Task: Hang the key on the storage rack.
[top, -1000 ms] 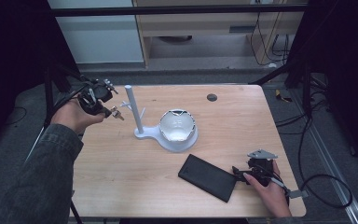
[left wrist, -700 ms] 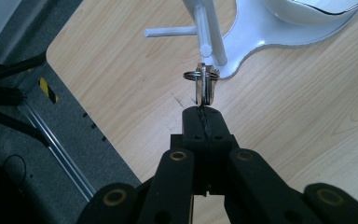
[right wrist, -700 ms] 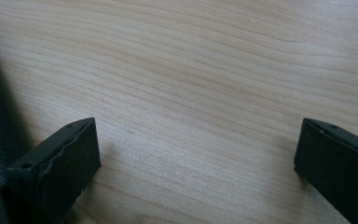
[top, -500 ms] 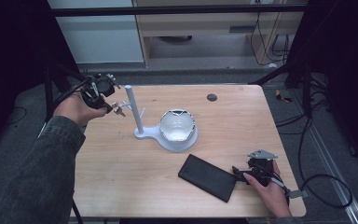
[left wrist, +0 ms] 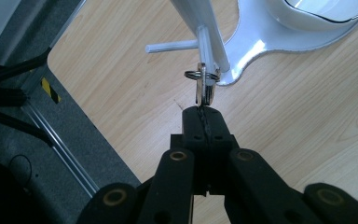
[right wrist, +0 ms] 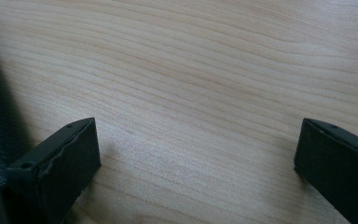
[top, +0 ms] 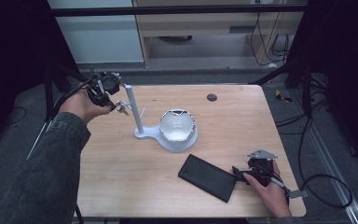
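At the upper left of the high view, the left gripper (top: 114, 103) pinches a small metal key ring (left wrist: 202, 79) right against the white stand (top: 140, 122) — its post and pegs crowd the ring. Lower right, the right gripper (top: 240, 173) rests spread wide on the wooden table (top: 135, 182), beside a black case (top: 207, 177). No readable writing.

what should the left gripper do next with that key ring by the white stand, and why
Probably ease the left gripper forward to slip the small metal key ring onto the white stand's side peg: its jaws are shut on the ring, which sits right at the peg.
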